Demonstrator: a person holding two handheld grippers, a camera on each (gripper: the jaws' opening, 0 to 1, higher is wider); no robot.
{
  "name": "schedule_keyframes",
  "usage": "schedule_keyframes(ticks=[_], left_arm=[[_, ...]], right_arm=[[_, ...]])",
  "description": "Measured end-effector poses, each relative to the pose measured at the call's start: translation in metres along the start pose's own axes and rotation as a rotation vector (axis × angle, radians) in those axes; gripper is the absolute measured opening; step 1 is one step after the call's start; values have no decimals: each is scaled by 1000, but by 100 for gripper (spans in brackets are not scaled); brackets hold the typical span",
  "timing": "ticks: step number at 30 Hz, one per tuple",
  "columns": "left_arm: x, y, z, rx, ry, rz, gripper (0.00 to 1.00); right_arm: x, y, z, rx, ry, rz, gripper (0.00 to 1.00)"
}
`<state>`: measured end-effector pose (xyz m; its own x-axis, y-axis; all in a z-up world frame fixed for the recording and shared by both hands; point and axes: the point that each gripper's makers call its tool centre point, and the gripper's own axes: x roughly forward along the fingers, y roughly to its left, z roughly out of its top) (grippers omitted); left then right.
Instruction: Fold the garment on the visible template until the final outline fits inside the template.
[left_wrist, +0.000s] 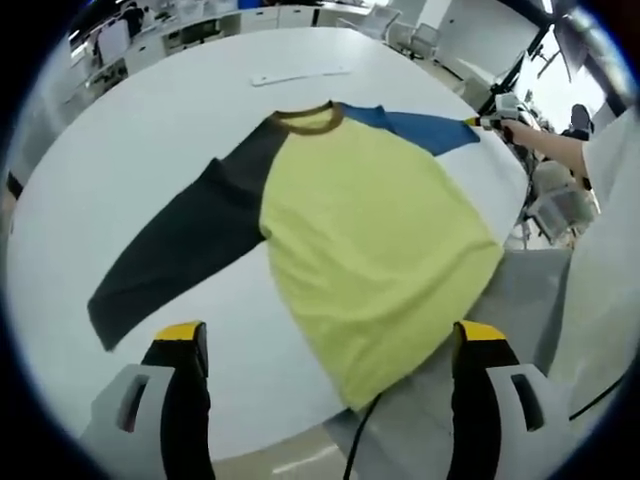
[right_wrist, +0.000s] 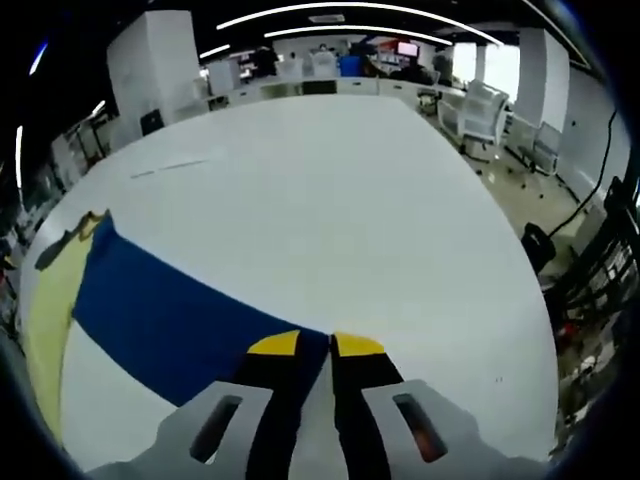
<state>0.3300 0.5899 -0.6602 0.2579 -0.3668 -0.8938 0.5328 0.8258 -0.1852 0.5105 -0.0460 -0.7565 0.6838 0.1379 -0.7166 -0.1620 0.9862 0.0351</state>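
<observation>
My right gripper (right_wrist: 315, 345) clenched on blue sleeve (right_wrist: 170, 315) cuff; my left gripper (left_wrist: 330, 335) released above yellow shirt (left_wrist: 375, 250) hem, black sleeve (left_wrist: 180, 250) spread on white table (left_wrist: 150, 130)

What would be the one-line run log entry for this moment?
right hand-held gripper: shut on blue sleeve | left hand-held gripper: open, above yellow shirt body | black sleeve: spread flat on white table

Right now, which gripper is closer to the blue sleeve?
Right. The right gripper is shut on the blue sleeve at its cuff; the left gripper hangs open near the shirt's hem, away from it.
</observation>
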Motion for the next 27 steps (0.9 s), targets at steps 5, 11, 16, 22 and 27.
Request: schedule_keyframes(ticks=[5, 11, 16, 22, 27], left_arm=[[1, -2, 0, 4, 0, -5, 98], [1, -1, 0, 2, -1, -3, 98], [1, -2, 2, 1, -11, -9, 97], [-1, -2, 2, 6, -18, 1, 94], [-4, 1, -1, 2, -10, 16, 95]], right_arm=[[-1, 1, 0, -2, 5, -4, 10], [-1, 9, 1, -43, 5, 20, 3], [-2, 7, 1, -61, 12, 10, 2], [-2, 7, 2, -45, 20, 2, 2], [-2, 6, 2, -57, 32, -5, 2]])
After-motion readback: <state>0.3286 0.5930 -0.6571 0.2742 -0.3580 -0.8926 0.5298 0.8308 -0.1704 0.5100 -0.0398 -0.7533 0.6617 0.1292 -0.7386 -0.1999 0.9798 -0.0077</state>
